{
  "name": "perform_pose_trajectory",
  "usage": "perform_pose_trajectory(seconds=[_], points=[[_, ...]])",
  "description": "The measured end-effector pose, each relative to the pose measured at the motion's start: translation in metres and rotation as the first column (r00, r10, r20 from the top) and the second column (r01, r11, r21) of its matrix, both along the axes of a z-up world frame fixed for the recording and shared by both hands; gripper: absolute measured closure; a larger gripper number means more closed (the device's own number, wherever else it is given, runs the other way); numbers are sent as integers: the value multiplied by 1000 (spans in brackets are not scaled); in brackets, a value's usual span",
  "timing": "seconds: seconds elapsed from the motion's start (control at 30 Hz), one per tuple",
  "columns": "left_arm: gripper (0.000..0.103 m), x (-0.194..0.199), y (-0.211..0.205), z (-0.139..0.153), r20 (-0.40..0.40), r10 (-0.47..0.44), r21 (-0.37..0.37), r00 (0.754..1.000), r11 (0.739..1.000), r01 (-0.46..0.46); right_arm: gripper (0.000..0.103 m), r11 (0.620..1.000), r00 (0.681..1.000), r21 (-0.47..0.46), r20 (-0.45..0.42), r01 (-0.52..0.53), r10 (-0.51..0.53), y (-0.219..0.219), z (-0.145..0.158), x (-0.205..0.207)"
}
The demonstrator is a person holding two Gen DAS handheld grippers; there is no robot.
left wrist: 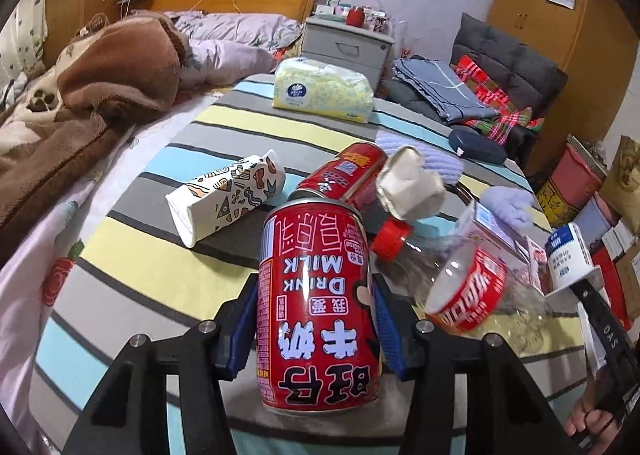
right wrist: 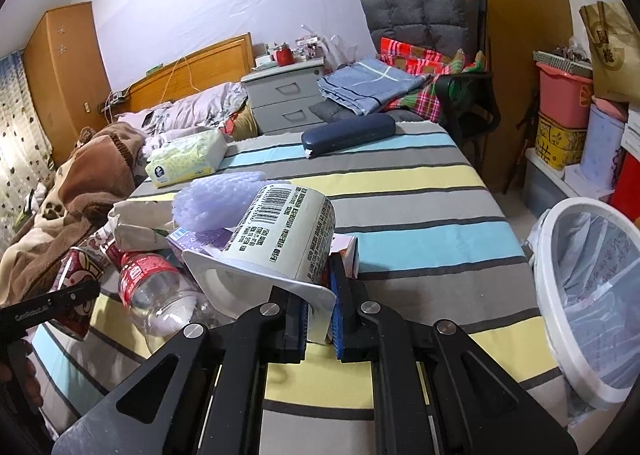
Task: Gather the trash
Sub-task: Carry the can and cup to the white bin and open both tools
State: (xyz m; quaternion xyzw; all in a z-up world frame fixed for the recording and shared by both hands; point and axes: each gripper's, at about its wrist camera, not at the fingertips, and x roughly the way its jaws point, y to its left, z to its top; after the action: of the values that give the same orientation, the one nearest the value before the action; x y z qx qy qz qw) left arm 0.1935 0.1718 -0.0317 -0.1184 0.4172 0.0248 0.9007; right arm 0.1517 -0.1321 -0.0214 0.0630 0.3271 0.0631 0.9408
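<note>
On the striped bed (right wrist: 400,183) I see the bin (right wrist: 576,295) at three o'clock. My left gripper (left wrist: 316,319) clamps a red milk can (left wrist: 316,307); my right gripper (right wrist: 320,319) pinches a white cup (right wrist: 280,239) by its rim.

Clutter packs the middle of the striped bed (right wrist: 400,215): a second red can (left wrist: 352,171), crumpled paper (left wrist: 408,187), a clear bottle (right wrist: 160,291) and a purple carton (left wrist: 496,231) lie crowded together, touching or overlapping, no clean lane between them. To the left of the heap, the patterned carton (left wrist: 228,195) lies alone with bare stripes around it. Farther back, the tissue pack (left wrist: 320,91) and dark case (right wrist: 348,135) sit well apart, open cover between. Over on the right wrist view's side, wide bare stripes run to the bed's edge, and the white bin (right wrist: 592,295) stands just beyond it, mouth unobstructed.
</note>
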Motion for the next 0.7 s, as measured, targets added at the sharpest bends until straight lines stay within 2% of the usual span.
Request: perform_pose_trajectory(seconds=[0.43,0.7], points=[[50,-36,-51,39,80,-137,45,987,990,134,94,1000,1000,-5,26,9,-9,-19,20,-20],[50,-40,-115,56,118,-275,44,954,961,272,94,997,996,-22,43,73,-72,-55,29,-40]])
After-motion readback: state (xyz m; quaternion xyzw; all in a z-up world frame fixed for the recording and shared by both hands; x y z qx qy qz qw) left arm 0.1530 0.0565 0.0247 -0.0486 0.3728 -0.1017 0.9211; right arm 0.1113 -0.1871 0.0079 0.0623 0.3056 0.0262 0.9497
